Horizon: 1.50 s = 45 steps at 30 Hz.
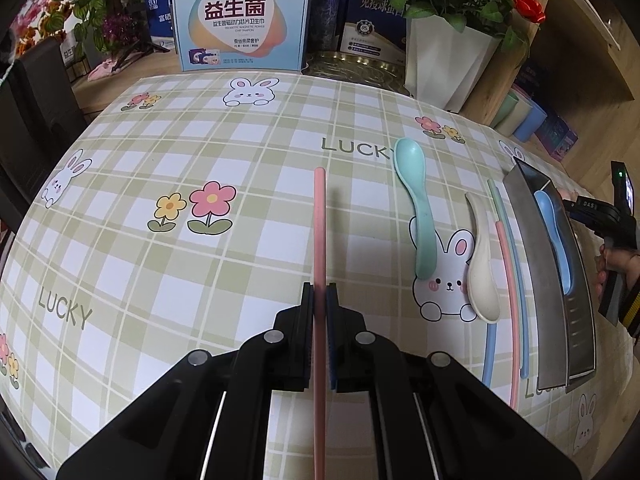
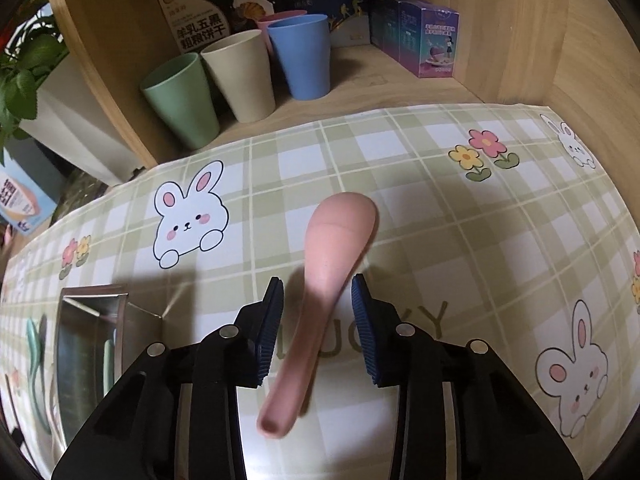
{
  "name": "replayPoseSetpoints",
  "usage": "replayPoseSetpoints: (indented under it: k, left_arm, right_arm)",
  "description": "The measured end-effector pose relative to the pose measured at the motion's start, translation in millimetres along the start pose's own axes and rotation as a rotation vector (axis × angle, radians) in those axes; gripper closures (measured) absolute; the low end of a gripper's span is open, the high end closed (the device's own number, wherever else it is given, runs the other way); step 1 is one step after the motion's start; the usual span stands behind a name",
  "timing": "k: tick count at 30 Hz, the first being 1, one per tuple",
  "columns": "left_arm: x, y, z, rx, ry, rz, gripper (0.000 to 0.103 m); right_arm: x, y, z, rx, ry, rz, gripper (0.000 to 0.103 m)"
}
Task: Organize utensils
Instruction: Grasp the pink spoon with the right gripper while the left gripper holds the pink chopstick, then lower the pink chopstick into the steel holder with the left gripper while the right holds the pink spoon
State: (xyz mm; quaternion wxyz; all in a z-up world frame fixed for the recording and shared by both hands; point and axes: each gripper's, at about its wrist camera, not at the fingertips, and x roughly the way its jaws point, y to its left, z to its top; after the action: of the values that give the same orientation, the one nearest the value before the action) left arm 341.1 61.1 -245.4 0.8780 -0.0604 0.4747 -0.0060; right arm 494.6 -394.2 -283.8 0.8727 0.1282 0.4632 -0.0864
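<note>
The left gripper (image 1: 320,294) has its black jaws closed tight on a long thin pink plastic chopstick (image 1: 319,220), which runs straight toward twelve o'clock over the green-and-white checked tablecloth with rabbits and flowers (image 1: 200,152). At about two o'clock from that grip lies a mint-green plastic spoon (image 1: 416,204), bowl away from the camera, and just beside it at three o'clock a cream plastic spoon (image 1: 484,264). Next to the cream spoon lies a bundle of pink, green and blue chopsticks (image 1: 510,264), and just past them a long stainless-steel tray (image 1: 532,264) with a light blue plastic spoon (image 1: 554,232) inside. In the right wrist view, the right gripper (image 2: 318,316) stands partly open, its blue ribbed pads (image 2: 272,320) on either side of the handle of a pink plastic spoon (image 2: 328,280) with a clear gap on each side; the spoon is slightly blurred, so I cannot tell whether it rests on the cloth. Its bowl points to twelve o'clock. The steel tray sits at nine o'clock from this gripper.
</note>
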Motion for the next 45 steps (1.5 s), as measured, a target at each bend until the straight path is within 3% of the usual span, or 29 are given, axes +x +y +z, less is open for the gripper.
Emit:
replayPoseSetpoints:
  k: [6,8,15,30,45]
  left_arm:
    - [2,1,-1,-0.005,0.007,-0.010,0.097]
    - [1,1,-1,-0.009,0.005,-0.016,0.097]
    - [-4,-5,-4,-0.007,0.006,-0.036,0.097]
    - [-23,-36,-12,0.037,0.009,-0.087,0.097]
    - [-36,-75,-19,0.103,0.031,-0.145,0.097]
  right_arm:
    - [4,12,-1,-0.070,0.003,-0.073,0.069]
    - [3,8,-1,-0.044,0.009,-0.069,0.084]
    - [-13,2,-17,-0.031,0.004,0.015,0.086]
    - [-86,-16,-98,0.052,-0.042,0.213,0.086]
    - [-117,-27,-145,0.097,-0.073,0.292,0.086]
